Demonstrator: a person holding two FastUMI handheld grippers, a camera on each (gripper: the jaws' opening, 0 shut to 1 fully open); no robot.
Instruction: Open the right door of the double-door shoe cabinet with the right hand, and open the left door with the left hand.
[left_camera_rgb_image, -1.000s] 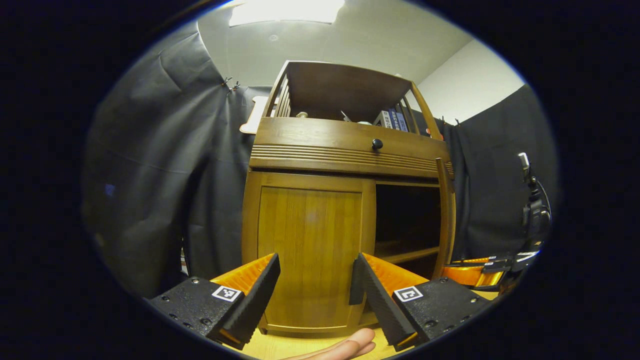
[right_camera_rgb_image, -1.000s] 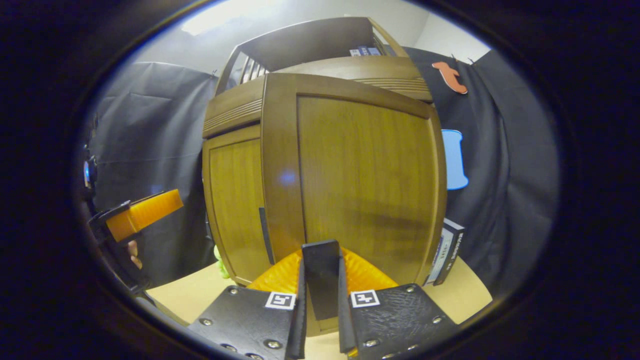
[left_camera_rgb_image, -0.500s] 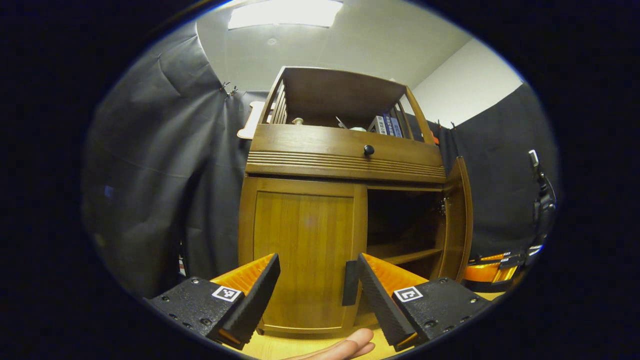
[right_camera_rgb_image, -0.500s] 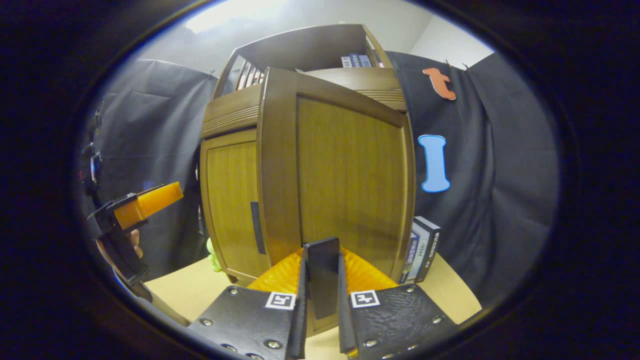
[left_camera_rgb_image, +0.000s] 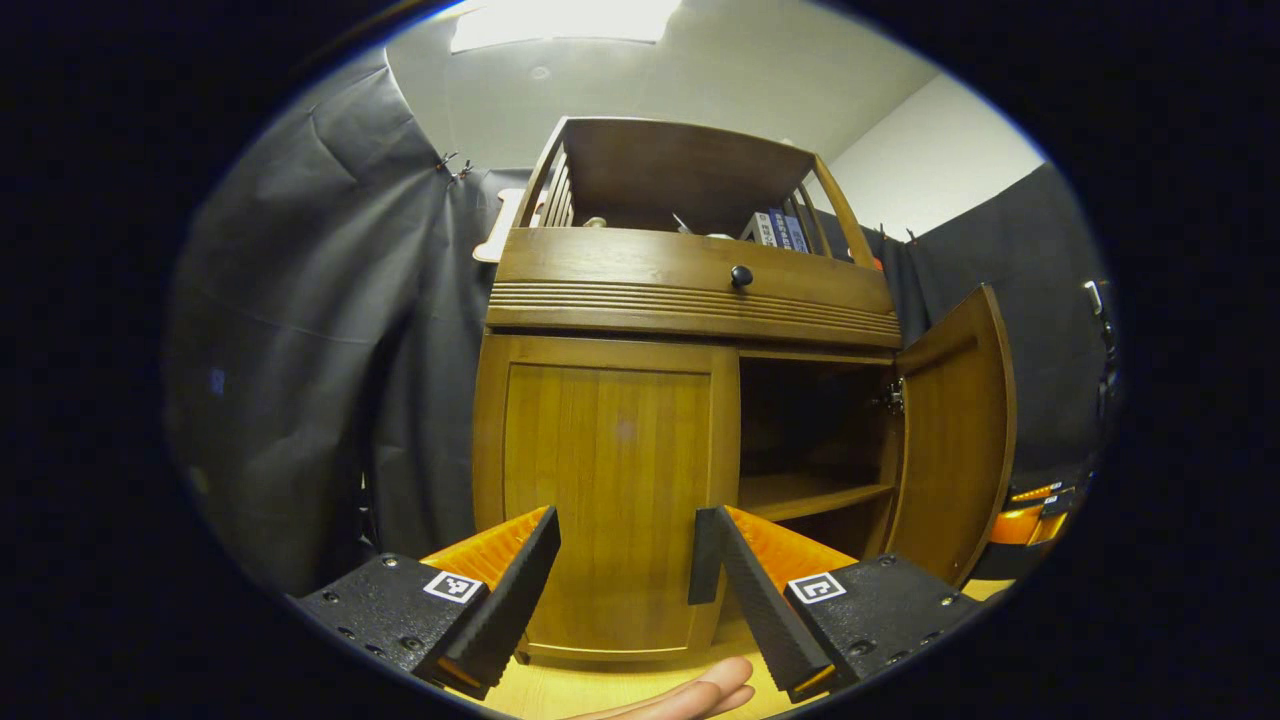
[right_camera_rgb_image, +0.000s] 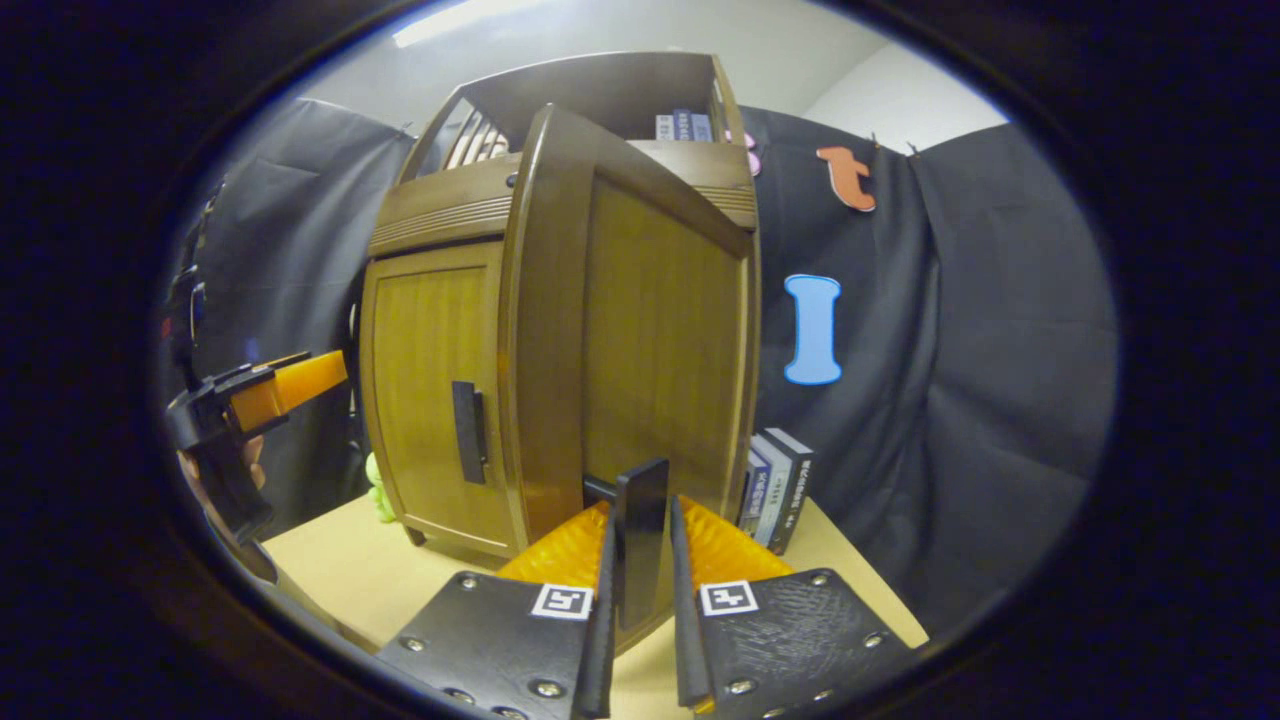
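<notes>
The left gripper (left_camera_rgb_image: 625, 560) hangs with its fingers spread wide in front of the cabinet (left_camera_rgb_image: 690, 300), touching nothing. The left door (left_camera_rgb_image: 610, 490) is closed; its handle (left_camera_rgb_image: 703, 555) sits beside the right finger's tip. The right door (left_camera_rgb_image: 955, 420) stands swung out, baring a dark inside with a shelf (left_camera_rgb_image: 810, 492). A drawer with a round knob (left_camera_rgb_image: 741, 276) runs above the doors, and books (left_camera_rgb_image: 775, 228) stand in the open top. A fingertip (left_camera_rgb_image: 700, 695) pokes in over the worktop (left_camera_rgb_image: 590, 690) at the bottom edge.
</notes>
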